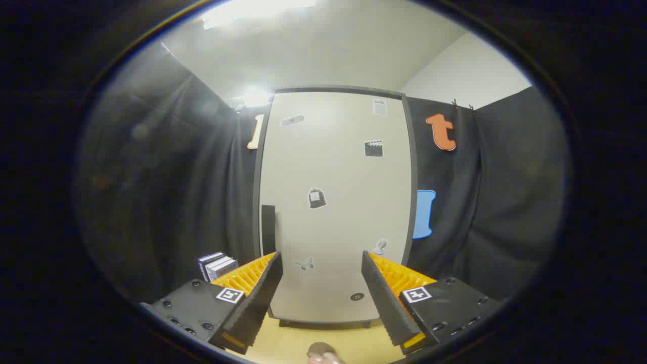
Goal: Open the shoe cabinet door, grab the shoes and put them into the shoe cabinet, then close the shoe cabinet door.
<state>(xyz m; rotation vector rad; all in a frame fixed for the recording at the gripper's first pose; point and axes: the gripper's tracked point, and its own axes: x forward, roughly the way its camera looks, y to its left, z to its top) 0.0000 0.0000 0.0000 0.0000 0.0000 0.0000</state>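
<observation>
While the gripper (322,260) is hanging released before the shut door (333,202), aiming for its dark handle (268,228) is looking wisest.

The hand-held two-finger gripper (321,263) shows as two wedge-shaped fingers (263,298) with ribbed inner faces, standing apart with a wide gap between them. Each finger is mounted on a flat black plastic block (194,308) studded with round dark screws. A small square black-and-white marker tag (230,295) sits on top of each block.
</observation>
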